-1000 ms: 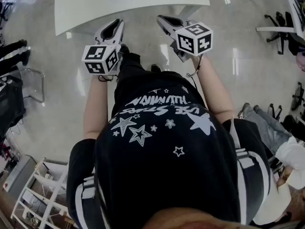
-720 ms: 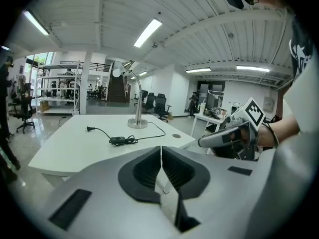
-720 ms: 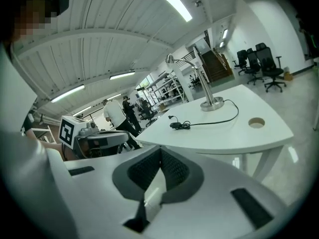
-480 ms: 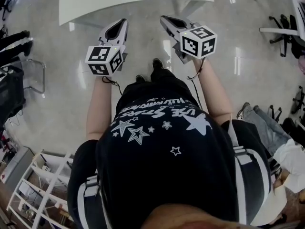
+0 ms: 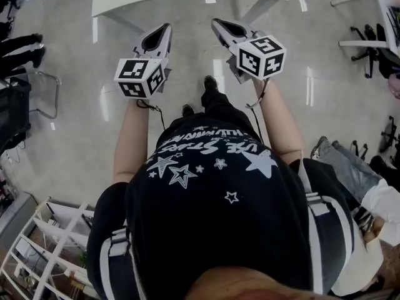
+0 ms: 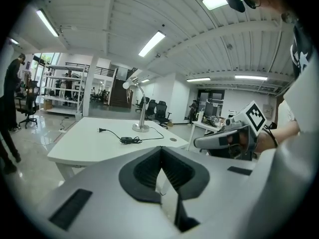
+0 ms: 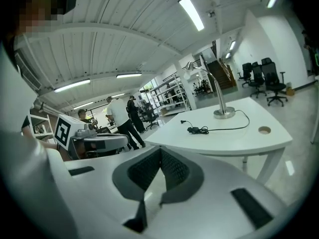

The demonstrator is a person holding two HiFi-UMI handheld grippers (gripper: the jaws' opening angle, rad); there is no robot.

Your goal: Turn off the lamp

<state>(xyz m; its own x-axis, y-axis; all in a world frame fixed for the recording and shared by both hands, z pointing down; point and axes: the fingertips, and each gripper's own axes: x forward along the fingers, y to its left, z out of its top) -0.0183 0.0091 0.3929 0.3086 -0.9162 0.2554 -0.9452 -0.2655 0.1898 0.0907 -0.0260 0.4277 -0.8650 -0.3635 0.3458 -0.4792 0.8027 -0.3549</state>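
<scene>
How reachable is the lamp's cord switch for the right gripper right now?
Probably not yet. The right gripper is short of the table edge, bare floor between, and the cord switch lies well in on the top. Nothing blocks the approach.

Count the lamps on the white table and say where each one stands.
1. The lamp stands toward the far side of the white table, its cord lying loose in front of it. Both gripper views show most of the tabletop; another is unlikely to be hidden.
</scene>
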